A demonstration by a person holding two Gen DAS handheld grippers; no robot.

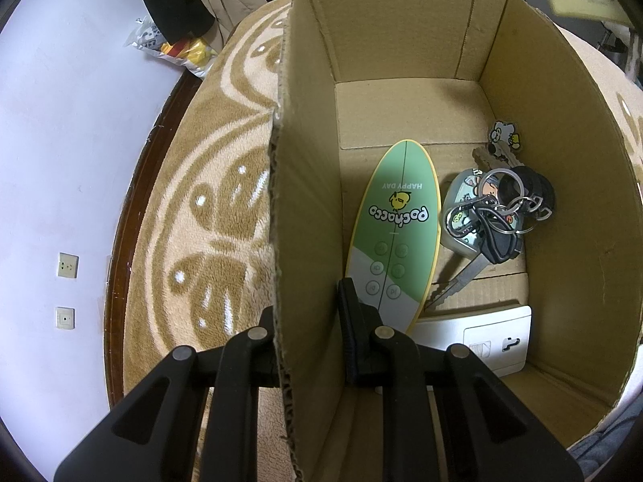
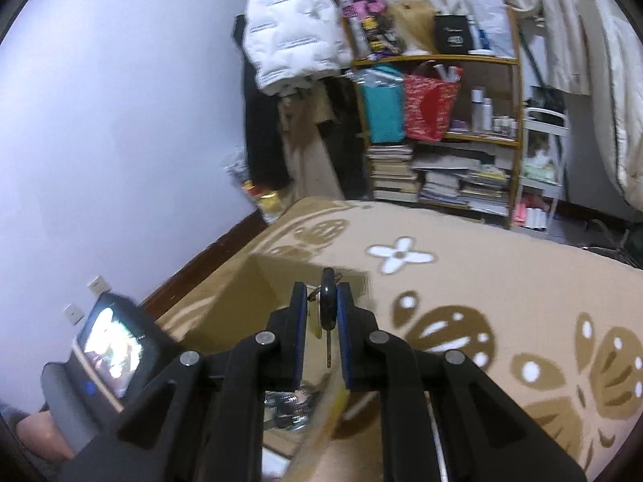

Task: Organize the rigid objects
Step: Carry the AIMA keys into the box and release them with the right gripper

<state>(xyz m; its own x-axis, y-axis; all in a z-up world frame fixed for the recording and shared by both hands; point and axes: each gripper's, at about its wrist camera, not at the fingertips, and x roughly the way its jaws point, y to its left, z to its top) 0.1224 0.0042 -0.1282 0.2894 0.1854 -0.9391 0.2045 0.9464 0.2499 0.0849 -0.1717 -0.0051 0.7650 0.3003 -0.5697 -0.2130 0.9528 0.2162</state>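
Observation:
An open cardboard box stands on a patterned rug. Inside lie a green surfboard-shaped remote, a bunch of keys with rings and charms, a small cartoon charm and a white flat device. My left gripper is shut on the box's left wall, one finger inside and one outside. My right gripper is shut on a black-headed key, with its blade hanging down, above the box.
The beige and brown flowered rug spreads around the box. A white wall with sockets is at the left. A shelf of books and bags stands at the back. A gripper's screen shows at lower left.

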